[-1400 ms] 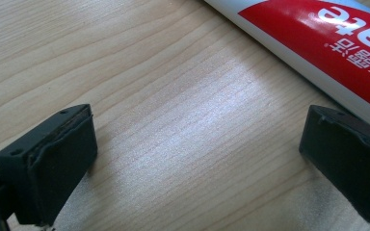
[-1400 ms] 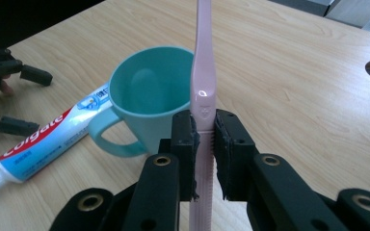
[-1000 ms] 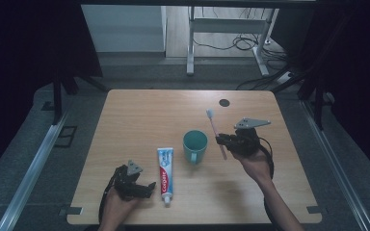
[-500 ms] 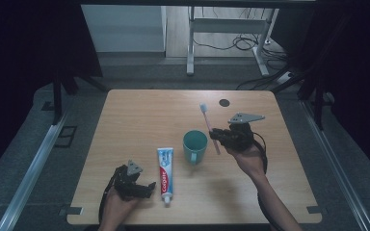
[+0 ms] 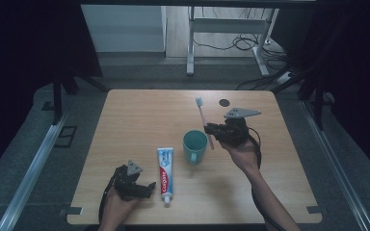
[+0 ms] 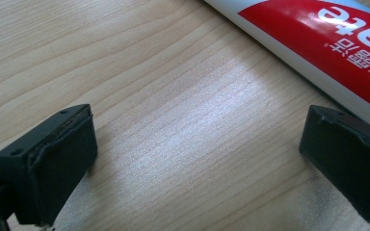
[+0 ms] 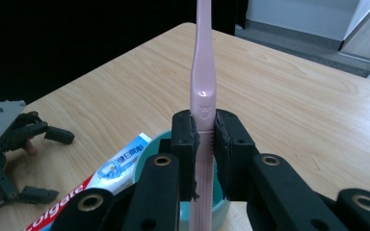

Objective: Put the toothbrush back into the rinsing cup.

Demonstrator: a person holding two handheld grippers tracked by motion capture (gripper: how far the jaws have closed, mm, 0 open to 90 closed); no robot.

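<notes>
- right gripper [image 5: 211, 131] clamps pink toothbrush [image 5: 203, 120], held just right of teal cup [image 5: 195, 146], mid-table
- left gripper [image 5: 142, 188] jaws apart, empty, near-left, beside toothpaste tube [image 5: 164, 169]

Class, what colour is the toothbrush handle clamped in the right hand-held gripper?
Pale pink toothbrush, clearest in the right gripper view.

On the counter [image 5: 139, 115], the cup [image 5: 194, 146] stands near the middle, with the toothpaste tube [image 5: 164, 169] lying just to its left and nearer the person. Left tool [image 5: 136, 184] — at the near edge, left of the tube. Right tool [image 5: 215, 130] — right of the cup, raised, its toothbrush [image 5: 203, 119] slanting away behind the cup's rim.
</notes>
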